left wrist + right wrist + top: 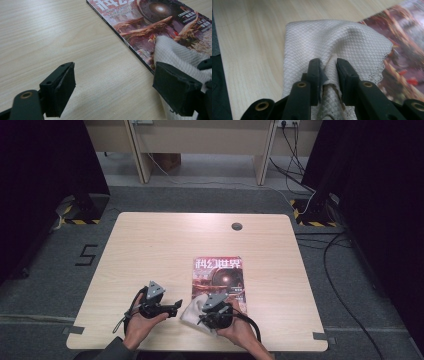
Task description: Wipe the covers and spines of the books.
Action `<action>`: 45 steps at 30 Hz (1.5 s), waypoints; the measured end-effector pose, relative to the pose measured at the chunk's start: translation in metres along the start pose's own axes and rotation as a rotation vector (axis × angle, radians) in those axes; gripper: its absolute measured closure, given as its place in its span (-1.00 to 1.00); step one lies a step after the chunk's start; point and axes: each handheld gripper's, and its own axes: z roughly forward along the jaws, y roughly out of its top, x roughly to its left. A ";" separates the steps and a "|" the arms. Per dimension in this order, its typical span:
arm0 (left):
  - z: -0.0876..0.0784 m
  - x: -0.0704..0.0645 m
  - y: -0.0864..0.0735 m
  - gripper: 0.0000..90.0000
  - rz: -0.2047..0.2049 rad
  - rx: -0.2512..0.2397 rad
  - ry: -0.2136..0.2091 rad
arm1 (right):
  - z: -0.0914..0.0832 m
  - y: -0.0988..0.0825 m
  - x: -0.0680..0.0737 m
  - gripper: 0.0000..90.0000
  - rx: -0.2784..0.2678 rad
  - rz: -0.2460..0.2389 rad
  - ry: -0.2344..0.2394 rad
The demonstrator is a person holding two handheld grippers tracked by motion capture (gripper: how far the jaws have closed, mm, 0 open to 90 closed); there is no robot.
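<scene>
White cloth (332,42) pinched in right gripper (328,75), draped over magazine (220,279) corner, likely for wiping | left gripper (113,85) held wide open, empty, near table (150,245) front edge.

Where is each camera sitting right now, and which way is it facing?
High view: above the person's table edge, looking forward and down; both hands and the left claw show.
Left gripper view: rides the left claw, open, facing the magazine.
Right gripper view: rides the right claw, pinching the white cloth.
All share cloth, magazine and table.
</scene>
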 end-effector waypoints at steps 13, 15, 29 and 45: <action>0.006 -0.012 -0.002 -0.62 0.053 0.017 -0.052 | -0.038 -0.045 -0.042 0.64 0.000 0.146 -0.138; 0.009 -0.019 -0.004 -0.62 0.063 0.032 -0.073 | -0.043 -0.051 -0.045 0.64 0.001 0.158 -0.158; 0.025 -0.050 -0.010 -0.64 0.189 0.075 -0.121 | -0.041 -0.045 -0.066 0.64 0.020 0.185 -0.196; 0.026 -0.050 -0.010 -0.66 0.188 0.079 -0.119 | -0.008 -0.007 -0.149 0.65 0.005 0.296 -0.287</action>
